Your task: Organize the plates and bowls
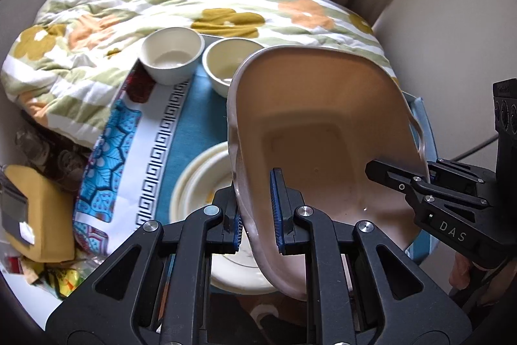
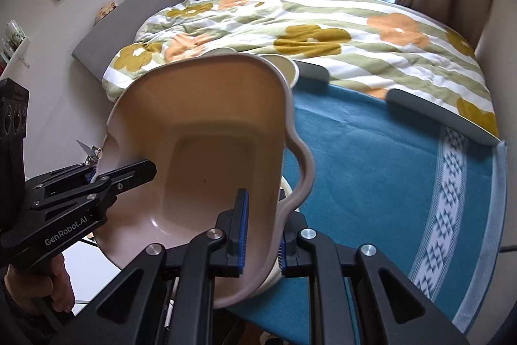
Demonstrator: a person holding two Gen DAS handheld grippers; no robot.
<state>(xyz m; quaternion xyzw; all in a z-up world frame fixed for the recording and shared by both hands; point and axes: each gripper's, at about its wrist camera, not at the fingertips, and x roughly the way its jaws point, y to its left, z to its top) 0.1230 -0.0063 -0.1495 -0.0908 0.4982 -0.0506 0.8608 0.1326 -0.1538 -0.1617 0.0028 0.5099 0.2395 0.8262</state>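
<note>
Basin (image 1: 323, 125) is up in the air over the stacked plates (image 1: 200, 180), left gripper (image 1: 257, 223) and right gripper (image 2: 261, 235) each clamped on opposite rims. Looks like light, stiff plastic, probably slick, so gripping the rolled rim seems right.

**Black two-finger grippers with blue pads**

The left gripper (image 1: 258, 225) and right gripper (image 2: 261, 235) are built alike: matte black angular linkage arms with triangular cut-outs, joined by round silver screws. Ribbed blue pads (image 1: 278, 215) line the jaws. One side of a body carries white "DAS" lettering, the other "GenRobot.AI". A dark sleeve shows at the left hand (image 2: 48, 290).
</note>
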